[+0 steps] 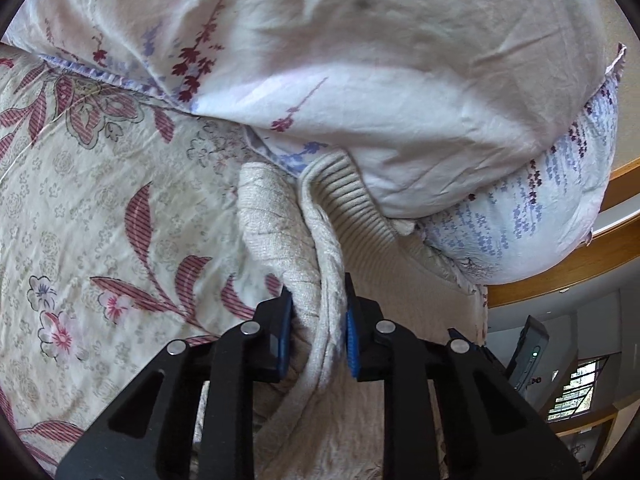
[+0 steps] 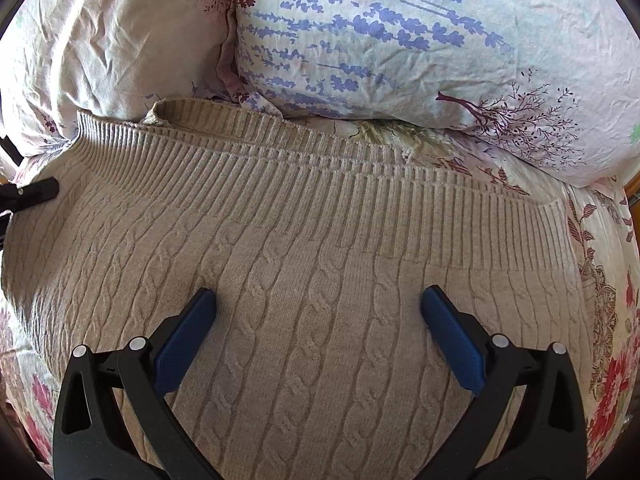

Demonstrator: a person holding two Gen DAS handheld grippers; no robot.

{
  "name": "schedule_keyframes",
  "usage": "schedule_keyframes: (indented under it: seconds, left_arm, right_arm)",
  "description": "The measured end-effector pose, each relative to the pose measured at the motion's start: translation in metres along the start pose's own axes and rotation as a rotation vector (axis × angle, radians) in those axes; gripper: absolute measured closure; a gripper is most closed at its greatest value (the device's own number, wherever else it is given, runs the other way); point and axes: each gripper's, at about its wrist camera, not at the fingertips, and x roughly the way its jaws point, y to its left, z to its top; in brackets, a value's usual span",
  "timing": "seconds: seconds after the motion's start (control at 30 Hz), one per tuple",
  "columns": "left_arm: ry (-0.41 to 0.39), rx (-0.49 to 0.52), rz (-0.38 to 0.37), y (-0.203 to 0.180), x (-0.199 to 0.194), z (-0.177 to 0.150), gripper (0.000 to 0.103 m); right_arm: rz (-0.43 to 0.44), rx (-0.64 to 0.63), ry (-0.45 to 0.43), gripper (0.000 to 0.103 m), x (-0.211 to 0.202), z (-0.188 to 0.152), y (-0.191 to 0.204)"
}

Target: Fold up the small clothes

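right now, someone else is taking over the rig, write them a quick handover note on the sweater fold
Left claw: shut on a bunched edge of the beige cable-knit sweater, gathered between its blue pads.
Right claw: open, over the middle of the sweater, gripping nothing.
The sweater lies spread on the floral bedsheet, its ribbed hem up against the pillows.
Done: the left side is grasped.
Left: no fold shows yet. Probably carry the held edge across, then finish folding and flatten.
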Motion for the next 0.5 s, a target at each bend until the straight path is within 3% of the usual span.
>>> schedule_keyframes:
  seconds: [0.13,0.23,0.5]
  left_arm:
    - [-0.016,0.023,-0.046,-0.027,-0.006,-0.003,0.083]
    - [-0.026,0.028,-0.092,-0.047,-0.008,-0.005,0.083]
    - [-0.012,0.071,-0.204,-0.122,0.002,-0.017,0.087]
  right_arm:
    - [-0.008,0.028,-0.06,0.001,-0.021,-0.007,-0.014]
    - [-0.057,-0.004,-0.006,0.001,-0.011,-0.015,-0.019]
    - [-0.034,0.081,-0.059,0.001,-0.038,-0.016,-0.048]
